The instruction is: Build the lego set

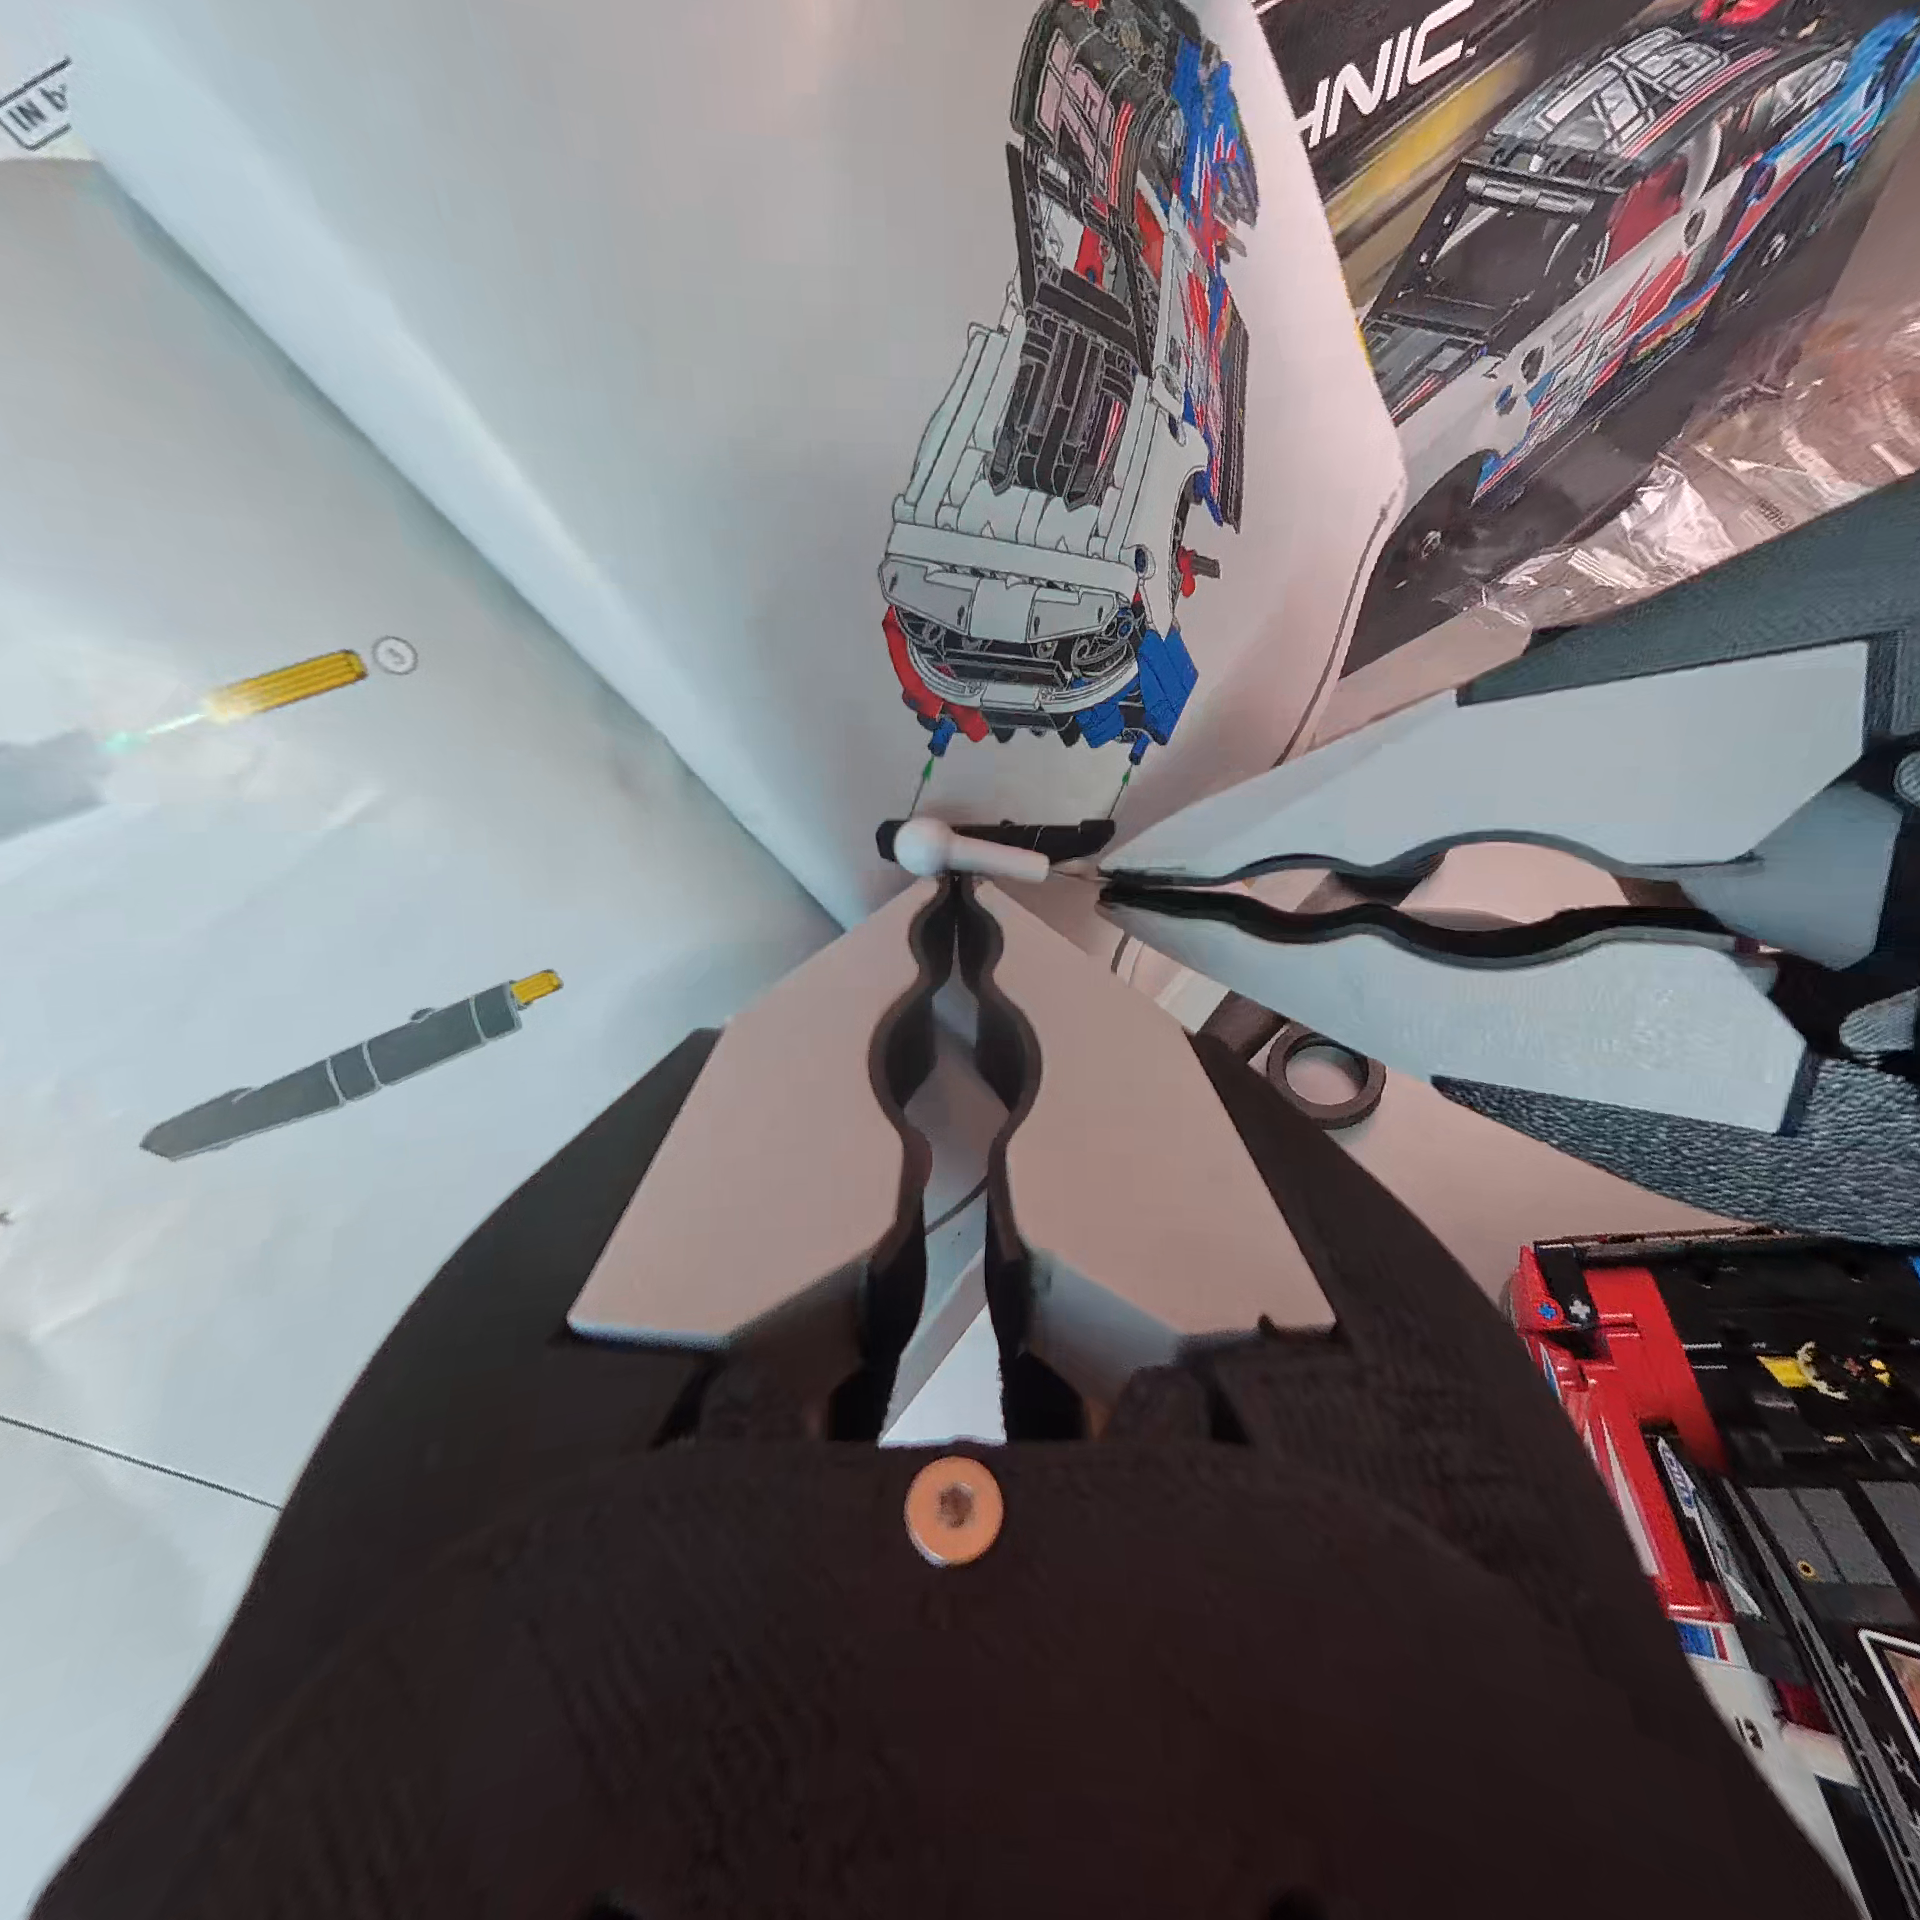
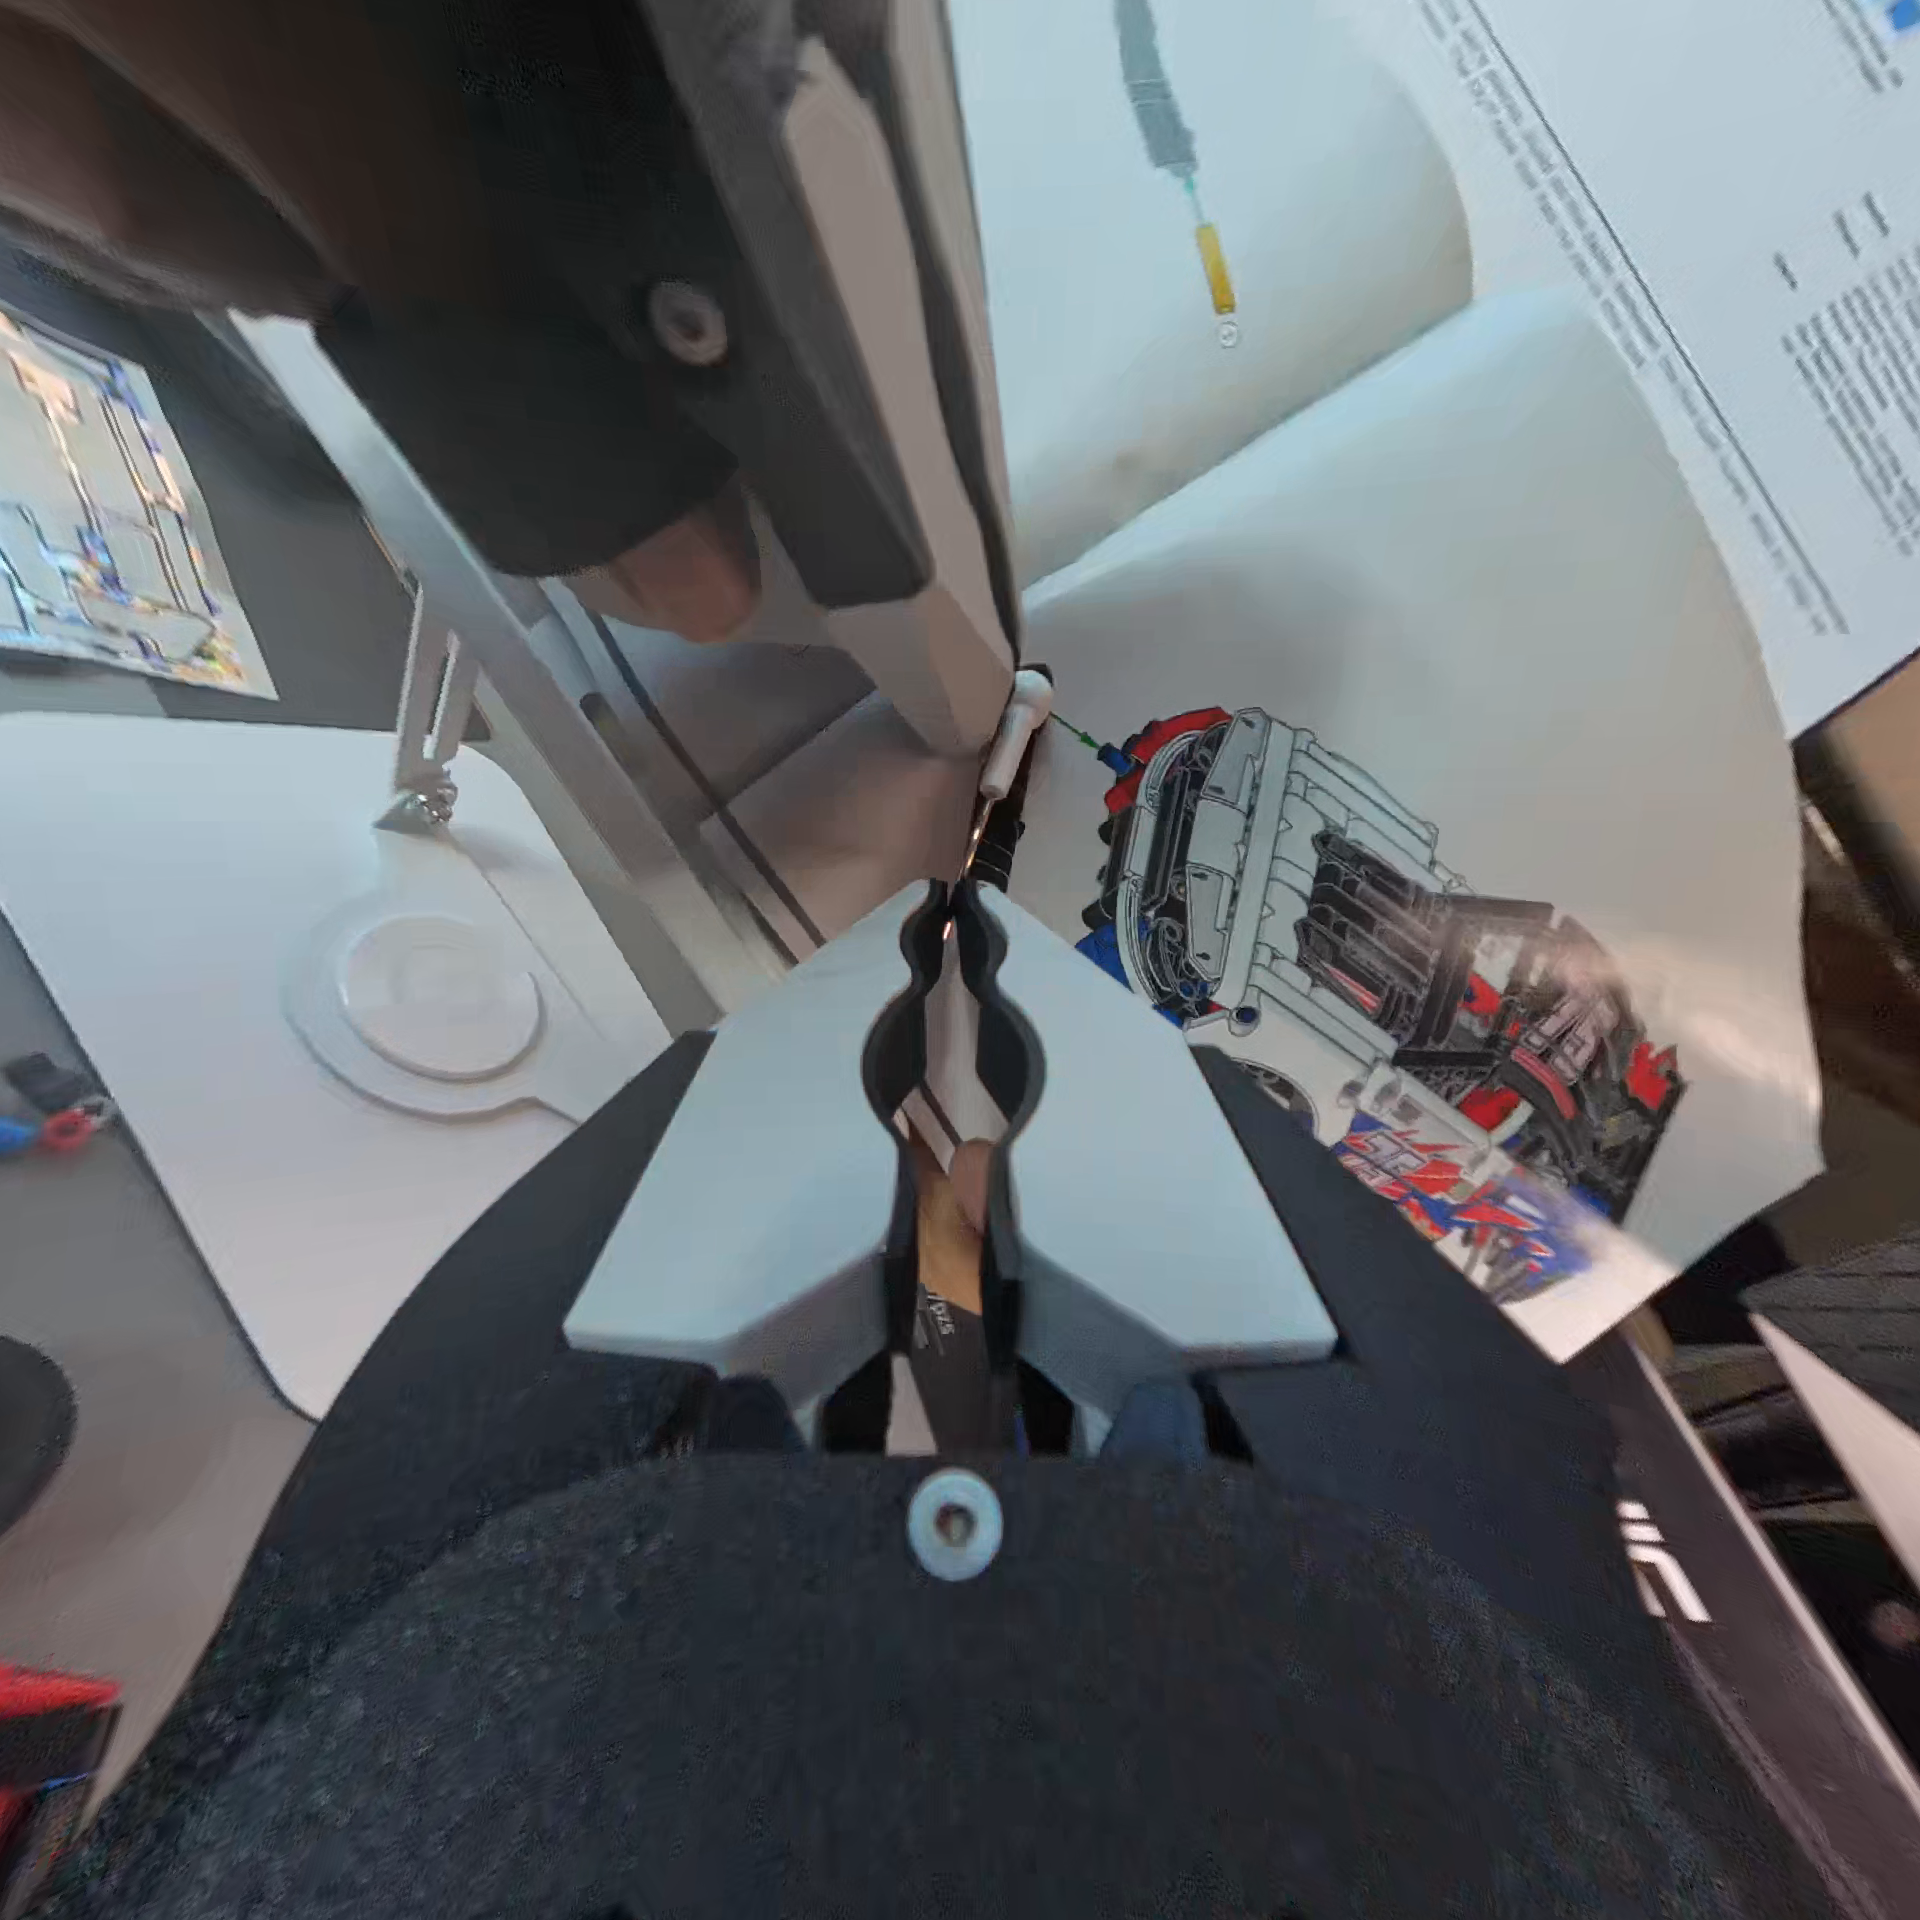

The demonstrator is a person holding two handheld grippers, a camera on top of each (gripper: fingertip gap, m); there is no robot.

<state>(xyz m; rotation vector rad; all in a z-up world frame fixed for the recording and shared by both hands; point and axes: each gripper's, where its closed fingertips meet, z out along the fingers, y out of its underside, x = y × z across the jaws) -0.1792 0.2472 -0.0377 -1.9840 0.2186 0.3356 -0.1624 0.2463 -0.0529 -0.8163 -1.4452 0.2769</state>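
My left gripper is shut, and a small white piece with a ball end sits at its fingertips, just above the open instruction booklet. My right gripper comes in from the right, shut on a thin metal stem that sticks out of the white piece. In the right wrist view my right gripper pinches that thin stem. The white piece lies against the tip of the left gripper, which reaches down from the top. A printed black bar on the page lies right behind the piece.
The set's box stands at the upper right, with crinkled plastic bags beside it. A partly built red and black car sits at the lower right. A black ring lies under the right gripper. A white stand base is on the left. My two grippers' fingertips are within a few centimetres of each other.
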